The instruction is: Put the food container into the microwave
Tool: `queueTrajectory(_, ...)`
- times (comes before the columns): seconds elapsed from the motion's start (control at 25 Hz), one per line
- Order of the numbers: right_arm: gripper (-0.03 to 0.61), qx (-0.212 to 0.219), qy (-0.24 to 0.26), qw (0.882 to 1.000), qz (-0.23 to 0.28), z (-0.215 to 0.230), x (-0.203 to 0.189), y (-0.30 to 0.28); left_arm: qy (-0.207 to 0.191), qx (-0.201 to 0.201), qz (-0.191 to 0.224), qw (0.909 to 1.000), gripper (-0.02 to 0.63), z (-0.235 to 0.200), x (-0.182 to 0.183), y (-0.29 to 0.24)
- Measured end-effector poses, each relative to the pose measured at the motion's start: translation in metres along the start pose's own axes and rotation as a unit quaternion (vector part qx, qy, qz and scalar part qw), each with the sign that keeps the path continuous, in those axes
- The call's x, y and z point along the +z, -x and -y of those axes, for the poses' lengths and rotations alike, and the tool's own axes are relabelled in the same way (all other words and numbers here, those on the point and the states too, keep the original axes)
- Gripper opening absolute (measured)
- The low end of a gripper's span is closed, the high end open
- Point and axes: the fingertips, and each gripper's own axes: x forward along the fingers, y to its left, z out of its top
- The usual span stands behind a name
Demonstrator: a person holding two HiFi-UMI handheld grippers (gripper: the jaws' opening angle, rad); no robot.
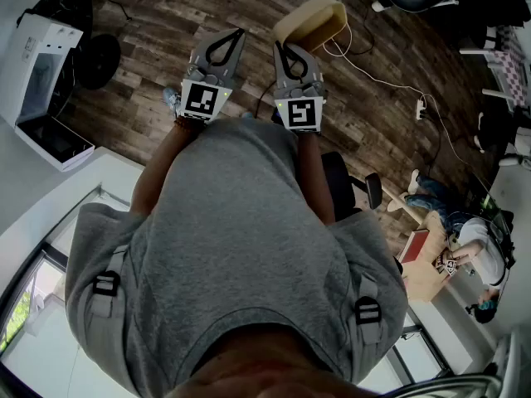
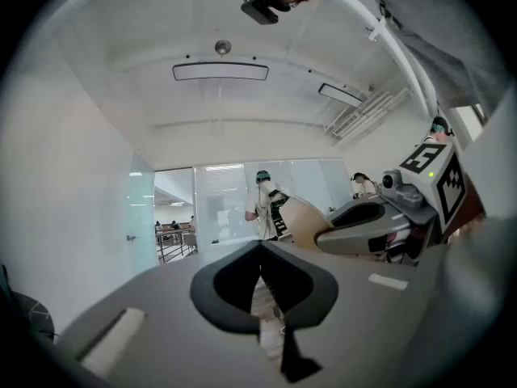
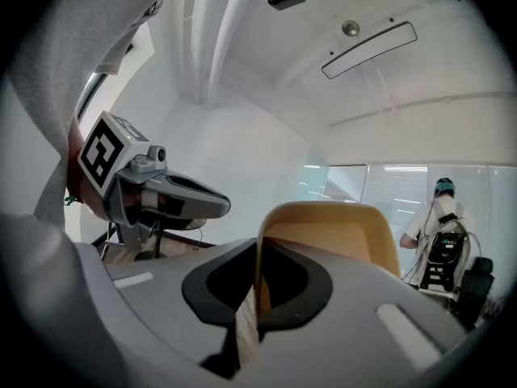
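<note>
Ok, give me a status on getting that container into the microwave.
Done: the food container is picked up, its rim clamped in the right gripper. In hand: it is being held out in front of the person, while the left gripper is shut and empty. Left: getting it into the white microwave, which stands off to the left, apart from both grippers.

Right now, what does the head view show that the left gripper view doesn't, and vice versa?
Head view only: the white microwave and wooden floor. Left gripper view only: the ceiling light and glass partition. Both: the left gripper, shut and empty, and the right gripper clamped on the beige food container.
</note>
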Motion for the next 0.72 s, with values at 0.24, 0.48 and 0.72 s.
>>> queueTrajectory(0.24,0.028,0.013,-0.008,1.0,0.009,-0.002,0.008,-0.021,0.007,0.023,-0.006,0.9997,0.002,-0.028,-0.005,0.013)
queueTrajectory(0.48,0.028,0.062,-0.002,0.998,0.021,-0.024,0.017,-0.058,0.021,0.079,-0.02,0.9965,0.002,-0.069,-0.018,0.037)
queueTrajectory(0.72,0.028,0.14,0.033,0.989,0.027,-0.066,0.041,-0.111,0.031,0.152,-0.032,0.9874,0.002,-0.126,-0.032,0.075)
